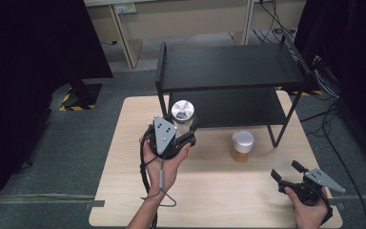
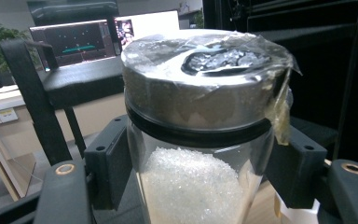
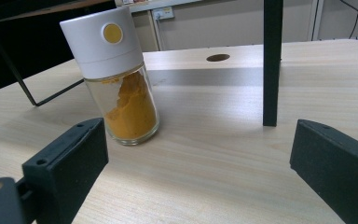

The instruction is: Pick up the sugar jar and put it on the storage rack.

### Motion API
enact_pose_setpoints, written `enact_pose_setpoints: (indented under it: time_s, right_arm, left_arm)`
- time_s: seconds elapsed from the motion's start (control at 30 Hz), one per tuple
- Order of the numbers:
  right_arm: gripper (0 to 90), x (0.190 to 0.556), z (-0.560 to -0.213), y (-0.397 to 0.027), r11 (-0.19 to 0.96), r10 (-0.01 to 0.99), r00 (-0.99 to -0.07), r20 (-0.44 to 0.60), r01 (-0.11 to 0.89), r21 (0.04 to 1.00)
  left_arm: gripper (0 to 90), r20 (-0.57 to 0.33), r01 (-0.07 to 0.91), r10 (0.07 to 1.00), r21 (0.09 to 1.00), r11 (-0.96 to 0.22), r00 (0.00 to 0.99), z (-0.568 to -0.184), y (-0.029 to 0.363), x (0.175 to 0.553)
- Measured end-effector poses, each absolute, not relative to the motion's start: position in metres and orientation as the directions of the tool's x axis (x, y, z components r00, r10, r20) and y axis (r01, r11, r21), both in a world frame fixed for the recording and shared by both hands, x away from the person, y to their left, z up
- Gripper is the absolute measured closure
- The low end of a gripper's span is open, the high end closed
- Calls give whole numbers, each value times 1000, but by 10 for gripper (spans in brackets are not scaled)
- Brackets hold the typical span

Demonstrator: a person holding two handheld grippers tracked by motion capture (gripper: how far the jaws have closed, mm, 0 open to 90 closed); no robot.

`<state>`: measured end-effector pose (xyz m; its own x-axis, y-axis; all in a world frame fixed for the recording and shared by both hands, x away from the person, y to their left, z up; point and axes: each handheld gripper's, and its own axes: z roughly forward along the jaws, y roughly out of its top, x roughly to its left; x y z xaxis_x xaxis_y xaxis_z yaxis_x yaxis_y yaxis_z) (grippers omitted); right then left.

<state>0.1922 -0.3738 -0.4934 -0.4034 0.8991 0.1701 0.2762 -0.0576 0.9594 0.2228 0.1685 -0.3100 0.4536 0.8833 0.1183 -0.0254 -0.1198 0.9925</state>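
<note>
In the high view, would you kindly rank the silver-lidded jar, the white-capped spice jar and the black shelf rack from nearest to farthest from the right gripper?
From the right gripper, at the table's near right corner:
1. White-capped spice jar, standing on the table just up and left of it.
2. Silver-lidded jar, held in the left gripper, farther left.
3. Black shelf rack: its top shelf lies at the far edge, though its front right leg stands nearer than that jar.

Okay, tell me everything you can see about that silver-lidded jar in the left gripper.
The jar is clear glass with a silver metal lid covered in crinkled clear tape, over a black ring. White granules fill its lower part. It is upright, clamped below the lid by the left gripper, in front of the black shelf.
</note>
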Motion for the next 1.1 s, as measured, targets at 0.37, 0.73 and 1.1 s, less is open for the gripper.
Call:
enact_pose_setpoints:
  time_s: [0.37, 0.73, 1.1]
  right_arm:
    - [43, 192, -493, -374, -60, 899, -403, 172, 277, 959]
    - [43, 192, -494, -374, -63, 898, -403, 175, 277, 959]
    - [43, 192, -494, -374, -65, 899, -401, 177, 277, 959]
  left_arm:
    - [311, 115, -55, 889, 993, -101, 443, -289, 165, 226]
    - [311, 109, -58, 889, 994, -93, 444, -268, 160, 232]
    - [311, 96, -51, 895, 995, -81, 435, -253, 158, 239]
